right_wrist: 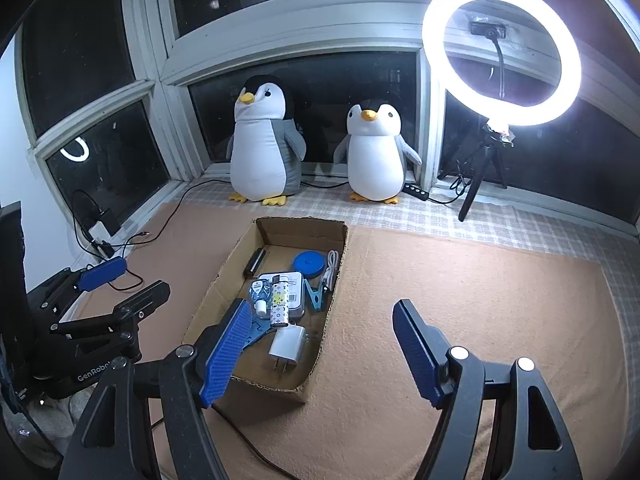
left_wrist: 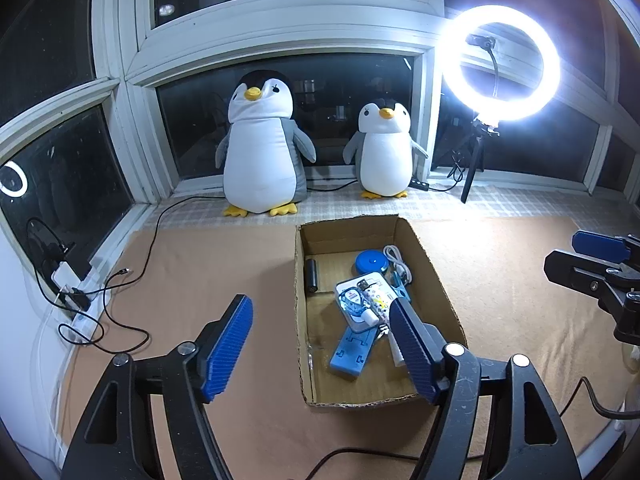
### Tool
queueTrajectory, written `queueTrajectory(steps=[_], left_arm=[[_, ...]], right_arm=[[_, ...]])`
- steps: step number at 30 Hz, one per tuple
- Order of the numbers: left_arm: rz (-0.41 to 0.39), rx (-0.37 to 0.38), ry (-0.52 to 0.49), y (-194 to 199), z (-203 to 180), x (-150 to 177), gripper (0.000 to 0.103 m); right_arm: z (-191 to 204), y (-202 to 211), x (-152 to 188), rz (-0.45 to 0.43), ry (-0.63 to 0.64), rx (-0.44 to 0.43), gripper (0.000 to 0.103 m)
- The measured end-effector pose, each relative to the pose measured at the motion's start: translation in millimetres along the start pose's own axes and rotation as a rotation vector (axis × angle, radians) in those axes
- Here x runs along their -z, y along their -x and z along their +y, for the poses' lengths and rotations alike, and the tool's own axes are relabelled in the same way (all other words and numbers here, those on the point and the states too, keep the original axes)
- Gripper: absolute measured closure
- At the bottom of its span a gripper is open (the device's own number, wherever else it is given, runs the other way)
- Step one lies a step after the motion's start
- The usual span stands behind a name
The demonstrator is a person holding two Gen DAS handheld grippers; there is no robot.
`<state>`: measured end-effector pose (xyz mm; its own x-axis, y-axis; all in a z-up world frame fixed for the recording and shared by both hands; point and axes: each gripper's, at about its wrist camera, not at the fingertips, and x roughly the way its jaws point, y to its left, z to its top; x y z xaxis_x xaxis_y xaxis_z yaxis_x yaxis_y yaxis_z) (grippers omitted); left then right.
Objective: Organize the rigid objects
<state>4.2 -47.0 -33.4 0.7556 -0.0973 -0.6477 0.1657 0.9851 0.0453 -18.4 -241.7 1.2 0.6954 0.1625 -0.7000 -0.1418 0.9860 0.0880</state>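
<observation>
The mat [right_wrist: 460,300] around the box [right_wrist: 224,296] lies bare. The box already holds the lot: charger [right_wrist: 286,346], blue lid [right_wrist: 308,261], clip [right_wrist: 316,295], cable [right_wrist: 331,266]. Both grippers, left [left_wrist: 320,344] and right [right_wrist: 324,344], hover empty, fingers apart. Sorting looks nearly done.

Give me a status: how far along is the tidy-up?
Looks nearly done: the small items, including a white charger, lighter and blue clip, lie in the cardboard box. Left gripper and right gripper are open and empty. Nothing loose shows on the mat.
</observation>
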Motion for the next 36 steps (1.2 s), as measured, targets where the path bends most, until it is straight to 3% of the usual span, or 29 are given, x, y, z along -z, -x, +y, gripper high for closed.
queueTrajectory(steps=[36], left_arm=[[-0.009, -0.008, -0.004, 0.9, -1.8, -2.4, 0.028]], right_arm=[[-2.4, -4.5, 1.3, 0.005, 0.008, 0.034, 0.033]])
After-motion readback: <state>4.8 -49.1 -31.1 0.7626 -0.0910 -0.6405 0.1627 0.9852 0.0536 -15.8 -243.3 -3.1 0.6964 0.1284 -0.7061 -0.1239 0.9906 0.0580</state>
